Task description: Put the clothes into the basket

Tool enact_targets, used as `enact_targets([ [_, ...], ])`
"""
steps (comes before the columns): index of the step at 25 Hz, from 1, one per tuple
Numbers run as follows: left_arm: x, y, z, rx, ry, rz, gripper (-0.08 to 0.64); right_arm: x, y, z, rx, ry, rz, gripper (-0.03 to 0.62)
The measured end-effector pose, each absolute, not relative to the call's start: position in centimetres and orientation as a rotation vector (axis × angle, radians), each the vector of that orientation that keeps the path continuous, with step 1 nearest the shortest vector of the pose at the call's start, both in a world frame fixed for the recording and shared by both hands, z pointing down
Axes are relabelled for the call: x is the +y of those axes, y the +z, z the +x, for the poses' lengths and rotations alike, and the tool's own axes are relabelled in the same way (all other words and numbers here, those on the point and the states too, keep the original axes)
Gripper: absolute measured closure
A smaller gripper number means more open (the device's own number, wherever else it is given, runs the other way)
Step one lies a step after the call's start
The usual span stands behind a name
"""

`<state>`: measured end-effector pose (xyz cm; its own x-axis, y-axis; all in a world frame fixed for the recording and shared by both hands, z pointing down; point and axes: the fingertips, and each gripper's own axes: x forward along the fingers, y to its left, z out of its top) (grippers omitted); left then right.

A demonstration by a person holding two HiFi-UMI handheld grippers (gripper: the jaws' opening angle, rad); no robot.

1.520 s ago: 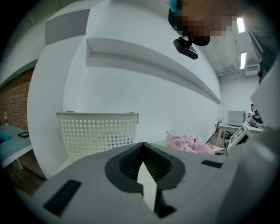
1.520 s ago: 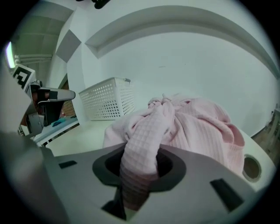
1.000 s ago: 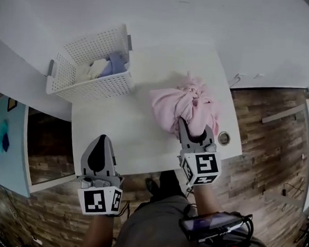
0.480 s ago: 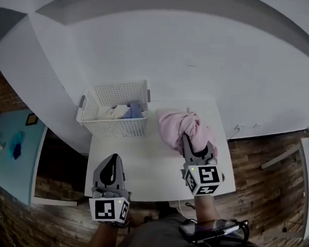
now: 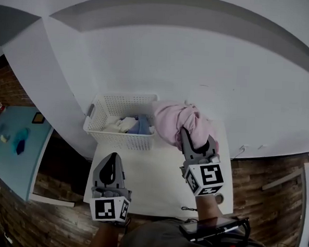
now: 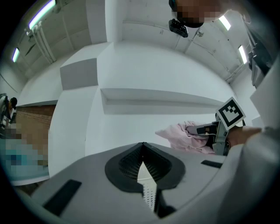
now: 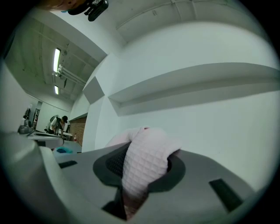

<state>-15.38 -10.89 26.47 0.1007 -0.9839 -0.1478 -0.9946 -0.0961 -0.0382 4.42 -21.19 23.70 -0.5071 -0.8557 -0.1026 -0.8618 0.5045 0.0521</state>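
Observation:
My right gripper (image 5: 185,134) is shut on a pink quilted garment (image 5: 176,123) and holds it bunched in the air, above the table's far edge and just right of the basket. In the right gripper view the pink cloth (image 7: 143,164) fills the space between the jaws. The white perforated basket (image 5: 100,112) stands at the table's far left corner with white and blue clothes (image 5: 133,125) inside. My left gripper (image 5: 110,169) hangs shut and empty over the table's near left part; its jaws (image 6: 142,162) meet in the left gripper view, where the pink garment (image 6: 181,136) shows at the right.
The white table (image 5: 156,178) stands against a white wall (image 5: 210,71). A light blue table (image 5: 14,156) with small items stands at the left over a wooden floor (image 5: 266,169). A cable (image 5: 191,208) lies at the table's near edge.
Both grippers have risen. The right one has lifted the pink garment off the table and carried it toward the basket. The head view now takes in more of the wall.

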Motion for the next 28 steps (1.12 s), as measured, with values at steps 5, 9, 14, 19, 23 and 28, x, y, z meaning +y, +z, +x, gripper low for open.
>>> enact_targets([
  [5,-12.3,26.1,-16.9,2.081,0.140,-2.186,0.551,-22.7,20.9,1.1,2.721,0.218,-1.407,0.492],
  [9,-13.3,26.3,-19.3,2.111,0.142,-2.171,0.551,-23.4,19.6,-2.7,2.744,0.281,-1.327,0.492],
  [14,-14.6,26.8,-23.6,2.138,0.143,-2.169,0.551,-24.0,19.9,-8.5,2.785,0.277,-1.239,0.491],
  [19,-15.8,27.0,-28.6,2.169,0.143,-2.145,0.552,-25.3,21.4,-14.3,2.859,0.254,-1.199,0.489],
  [23,-17.6,28.1,-31.5,2.189,0.156,-2.171,0.551,-26.9,23.0,-17.5,2.919,0.225,-1.199,0.486],
  [28,-19.5,30.3,-32.7,2.200,0.160,-2.246,0.552,-28.4,25.6,-19.7,3.009,0.160,-1.236,0.482],
])
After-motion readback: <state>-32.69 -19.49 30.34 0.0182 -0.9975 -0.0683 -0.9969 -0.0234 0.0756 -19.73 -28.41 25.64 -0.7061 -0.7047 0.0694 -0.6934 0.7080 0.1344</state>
